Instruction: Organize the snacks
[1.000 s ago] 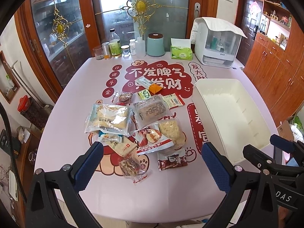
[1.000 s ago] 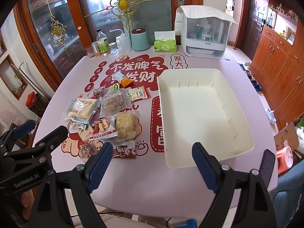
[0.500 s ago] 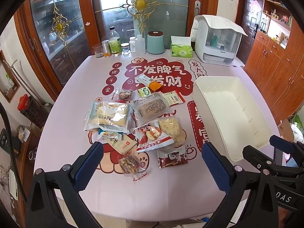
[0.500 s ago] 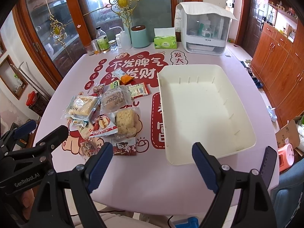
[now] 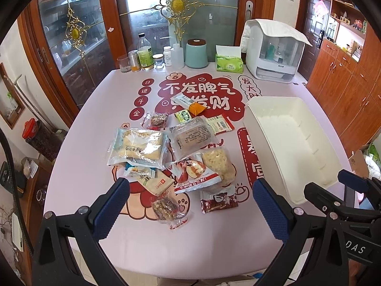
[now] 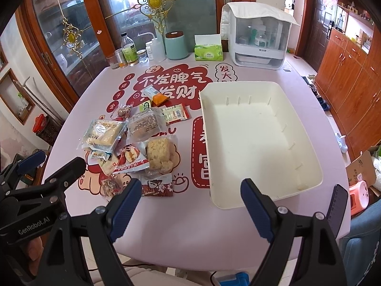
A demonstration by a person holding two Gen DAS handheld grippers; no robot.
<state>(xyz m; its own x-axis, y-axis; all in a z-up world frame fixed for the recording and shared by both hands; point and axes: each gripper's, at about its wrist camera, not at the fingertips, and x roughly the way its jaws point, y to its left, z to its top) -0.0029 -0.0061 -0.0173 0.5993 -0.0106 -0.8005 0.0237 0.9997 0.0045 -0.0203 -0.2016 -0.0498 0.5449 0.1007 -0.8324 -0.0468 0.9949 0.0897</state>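
Several packaged snacks lie in a loose pile on the pink table: a big clear bread pack [image 5: 139, 146], a flat cake pack [image 5: 191, 138], a pale rice cake [image 5: 218, 163], a nut bar [image 5: 166, 208] and a dark red sachet [image 5: 218, 201]. An empty white bin [image 5: 289, 143] [image 6: 257, 133] stands right of the pile. My left gripper [image 5: 190, 205] hovers open above the near end of the pile, holding nothing. My right gripper [image 6: 189, 205] is open near the bin's front left corner, empty too.
Along the table's far edge stand bottles and jars [image 5: 145, 57], a teal canister [image 5: 196, 53], a green tissue box [image 5: 228, 62] and a white covered appliance [image 5: 273, 52]. Wooden cabinets [image 6: 352, 71] line the right wall. A pink stool [image 6: 359, 196] sits by the table.
Both grippers have drifted slightly back and up, so the table sits a little lower and farther in both views. Nothing on the table has moved.
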